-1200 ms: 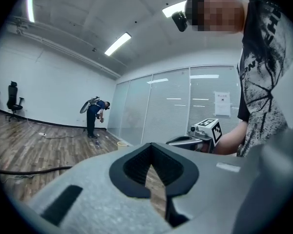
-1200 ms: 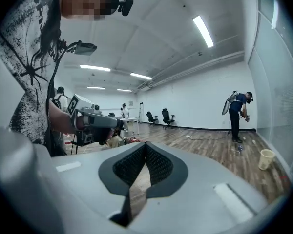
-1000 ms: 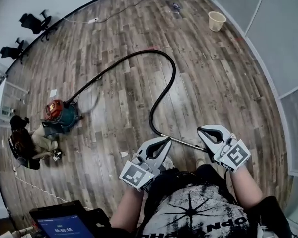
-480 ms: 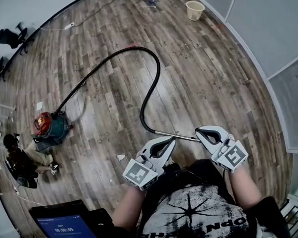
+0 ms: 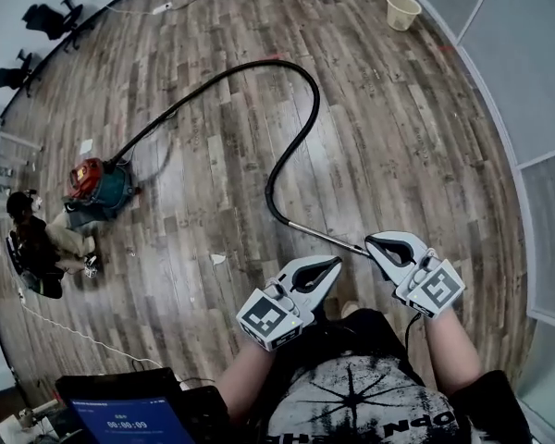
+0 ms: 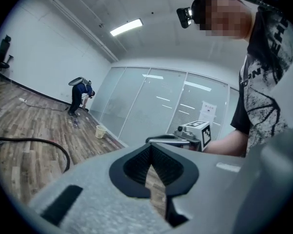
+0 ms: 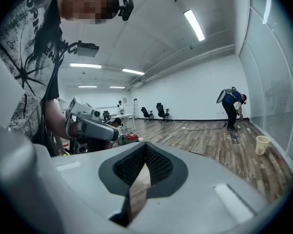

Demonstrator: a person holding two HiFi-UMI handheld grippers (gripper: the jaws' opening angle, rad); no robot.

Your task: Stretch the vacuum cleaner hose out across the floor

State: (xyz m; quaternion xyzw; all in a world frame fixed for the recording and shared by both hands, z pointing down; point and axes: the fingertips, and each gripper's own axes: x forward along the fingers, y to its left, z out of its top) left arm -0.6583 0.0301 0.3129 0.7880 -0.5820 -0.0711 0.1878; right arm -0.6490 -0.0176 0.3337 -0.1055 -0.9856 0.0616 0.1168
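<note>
Vacuum cleaner hose (image 5: 301, 128), black and ribbed, lying on the wooden floor (image 5: 425, 146). From the vacuum cleaner body (image 5: 100, 188) near the left edge it runs toward the far middle of the floor, arcs over and hooks back, then passes into a thin metal wand (image 5: 324, 236) that ends at the near edge, by the person's feet. The line is thus a wide loop, not yet straight. The right claw (image 5: 381, 244) sits just beside the wand's free end and the left claw (image 5: 328, 266) a little nearer the person. Both are fully closed and empty: each gripper view shows only floor through the slit between its pads. Whether the right claw touches the wand cannot be told. The step in hand appears to be the reach for the wand end. To do it well, the claw should be opened before it arrives, closed squarely across the wand near its tip, and drawn low and steadily away from the vacuum cleaner body, so that the loop unrolls rather than dragging the body along. A bucket (image 5: 403, 11) stands at the far right edge, well apart.
</note>
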